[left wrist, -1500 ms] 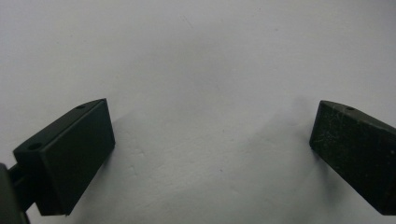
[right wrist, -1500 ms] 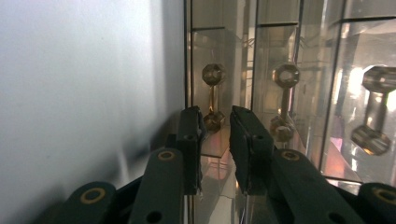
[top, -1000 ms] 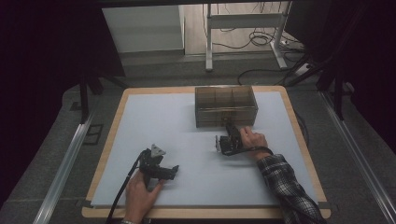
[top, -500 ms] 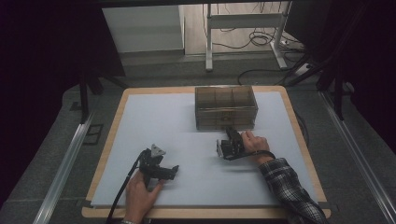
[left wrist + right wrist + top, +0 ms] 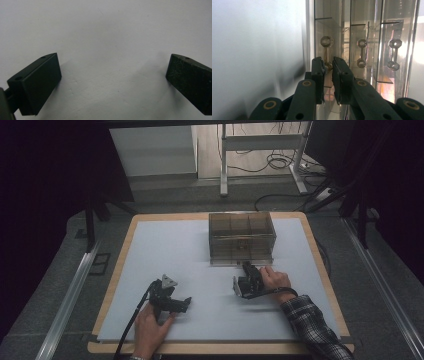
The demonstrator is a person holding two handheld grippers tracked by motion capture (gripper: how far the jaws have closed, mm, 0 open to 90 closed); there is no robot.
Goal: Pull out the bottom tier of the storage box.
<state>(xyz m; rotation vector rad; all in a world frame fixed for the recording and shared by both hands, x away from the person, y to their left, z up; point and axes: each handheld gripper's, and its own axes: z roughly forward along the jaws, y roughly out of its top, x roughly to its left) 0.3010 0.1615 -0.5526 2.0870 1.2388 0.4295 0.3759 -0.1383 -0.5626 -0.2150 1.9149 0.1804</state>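
A see-through brown box (image 5: 242,236) stands on the far middle of the white table (image 5: 165,250). Thin walls split the box into three parts side by side. I cannot see anything lying inside the parts. In the right gripper view the box is turned on its side, and its front has three small clear handles (image 5: 362,53), one on each drawer front. The handles look like little bars with a round knob at each end.

I can read no words or labels on the box, the table or the grippers.

The right gripper (image 5: 246,268) lies on the table just in front of the box, pointing at its lower front edge. A hand (image 5: 274,280) with a checked sleeve (image 5: 312,330) holds it. In the right gripper view (image 5: 328,66) its two black jaws are pressed nearly together, with just a thin gap. The first handle (image 5: 326,53) sits right beyond the tips. A thin clear edge of the box seems to be in the gap, but I cannot tell if the jaws really pinch it.

The left gripper (image 5: 186,302) rests on the near left part of the table, well apart from the box. Another hand (image 5: 150,325) holds it. In the left gripper view (image 5: 113,75) its jaws are spread wide, with bare white table between them.
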